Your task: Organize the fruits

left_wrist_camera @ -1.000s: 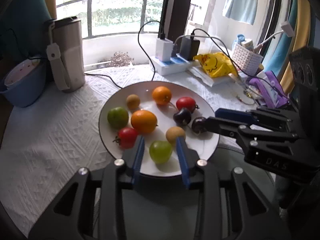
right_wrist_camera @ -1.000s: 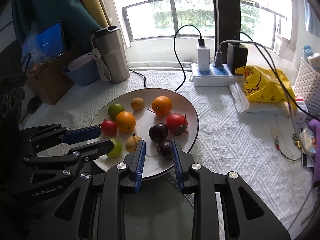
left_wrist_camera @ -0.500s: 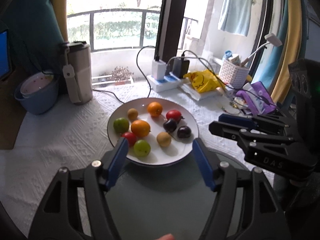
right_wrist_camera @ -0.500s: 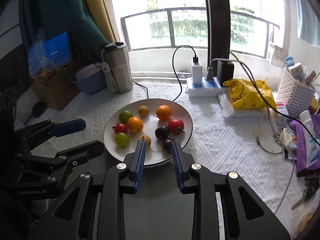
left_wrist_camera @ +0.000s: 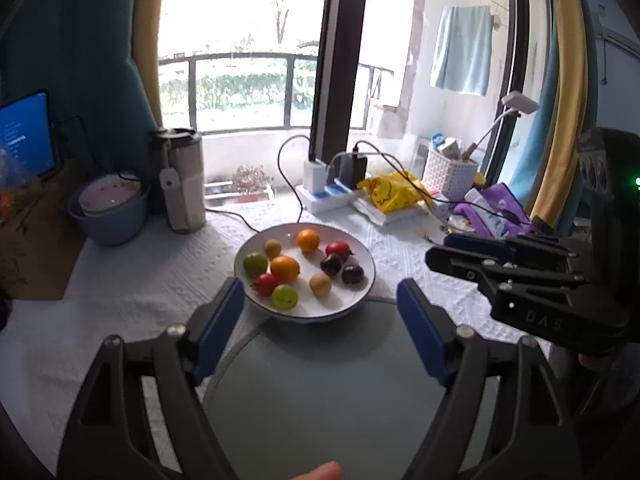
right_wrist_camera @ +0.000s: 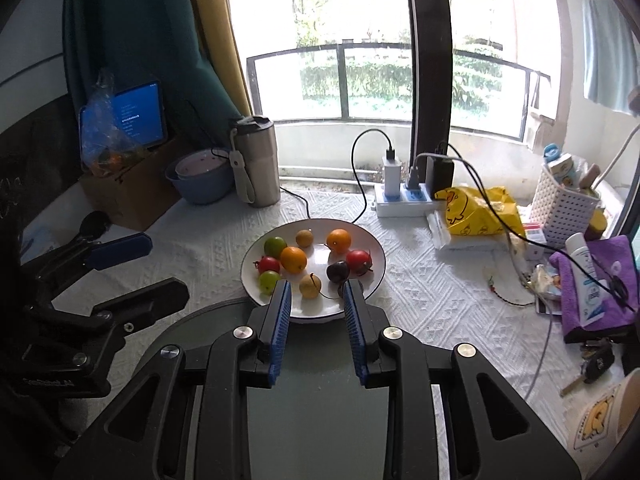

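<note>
A white plate (left_wrist_camera: pixel 362 288) (right_wrist_camera: pixel 374 280) sits on the white tablecloth and holds several small fruits: two oranges (left_wrist_camera: pixel 285 269), red tomatoes (left_wrist_camera: pixel 338 249), green fruits (left_wrist_camera: pixel 285 297), dark plums (left_wrist_camera: pixel 353 274) and tan longans (left_wrist_camera: pixel 320 284). My left gripper (left_wrist_camera: pixel 320 292) is wide open and empty, held back above the plate's near edge; it also shows at the left of the right wrist view (right_wrist_camera: pixel 132 268). My right gripper (right_wrist_camera: pixel 316 288) is partly open and empty above the plate's near rim; it shows at the right of the left wrist view (left_wrist_camera: pixel 452 250).
A steel tumbler (right_wrist_camera: pixel 256 162) and blue bowl (right_wrist_camera: pixel 200 176) stand at the back left. A power strip with chargers (right_wrist_camera: pixel 404 196), yellow bag (right_wrist_camera: pixel 476 210), white basket (right_wrist_camera: pixel 564 200) and purple cloth with a tube (right_wrist_camera: pixel 596 280) crowd the right. A round grey mat (right_wrist_camera: pixel 224 320) lies under the plate's near edge.
Both grippers have pulled back and up from the plate. My left gripper has opened wide, leaving the green fruit on the plate. My right gripper has drawn off the dark plum.
</note>
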`<act>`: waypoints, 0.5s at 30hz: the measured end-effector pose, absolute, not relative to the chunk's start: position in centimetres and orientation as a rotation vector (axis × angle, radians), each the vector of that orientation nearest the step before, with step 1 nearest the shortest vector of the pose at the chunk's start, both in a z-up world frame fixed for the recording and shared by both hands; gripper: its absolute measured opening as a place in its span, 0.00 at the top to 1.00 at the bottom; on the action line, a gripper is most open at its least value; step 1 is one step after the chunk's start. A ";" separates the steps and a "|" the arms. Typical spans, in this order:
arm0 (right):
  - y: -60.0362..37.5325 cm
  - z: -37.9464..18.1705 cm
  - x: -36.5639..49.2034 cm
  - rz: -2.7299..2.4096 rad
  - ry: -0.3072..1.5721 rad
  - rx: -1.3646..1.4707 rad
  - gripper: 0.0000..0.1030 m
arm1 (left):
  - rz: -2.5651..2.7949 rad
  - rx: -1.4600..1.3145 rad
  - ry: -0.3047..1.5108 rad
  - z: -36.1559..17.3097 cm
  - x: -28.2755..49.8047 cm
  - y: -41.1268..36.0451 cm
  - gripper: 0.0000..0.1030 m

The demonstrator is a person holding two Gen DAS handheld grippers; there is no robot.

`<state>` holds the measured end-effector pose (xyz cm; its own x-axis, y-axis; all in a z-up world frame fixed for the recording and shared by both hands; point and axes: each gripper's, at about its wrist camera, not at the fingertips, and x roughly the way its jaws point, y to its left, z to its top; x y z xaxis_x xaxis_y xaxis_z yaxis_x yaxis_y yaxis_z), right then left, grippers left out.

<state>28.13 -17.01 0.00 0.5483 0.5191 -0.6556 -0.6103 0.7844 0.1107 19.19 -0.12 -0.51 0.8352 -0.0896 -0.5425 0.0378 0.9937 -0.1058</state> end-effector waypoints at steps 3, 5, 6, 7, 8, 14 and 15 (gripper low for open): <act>-17.3 0.9 27.0 0.669 0.712 -0.136 0.68 | -0.061 -0.102 0.549 0.4 17.8 -0.2 0.20; -17.5 1.6 26.1 0.665 0.696 -0.135 0.58 | -0.053 -0.109 0.530 1.0 16.8 -0.1 0.20; -17.7 2.0 25.6 0.664 0.689 -0.134 0.57 | -0.042 -0.108 0.513 1.5 16.1 -0.1 0.20; -17.9 2.4 25.1 0.660 0.680 -0.134 0.57 | -0.037 -0.108 0.501 1.8 15.6 -0.1 0.20; -18.1 2.7 24.6 0.655 0.671 -0.134 0.55 | -0.033 -0.108 0.482 2.2 14.9 -0.1 0.20; -19.1 5.1 21.8 0.644 0.610 -0.118 0.35 | -0.018 -0.097 0.421 3.8 12.0 -0.3 0.20; -19.2 5.5 21.4 0.640 0.599 -0.117 0.35 | -0.019 -0.097 0.413 4.1 11.5 -0.4 0.20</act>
<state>21.35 -19.24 5.49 0.6399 0.5273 -0.5590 -0.5928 0.8016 0.0776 11.51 -0.38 4.10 0.9157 -0.0381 -0.4000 -0.0015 0.9952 -0.0983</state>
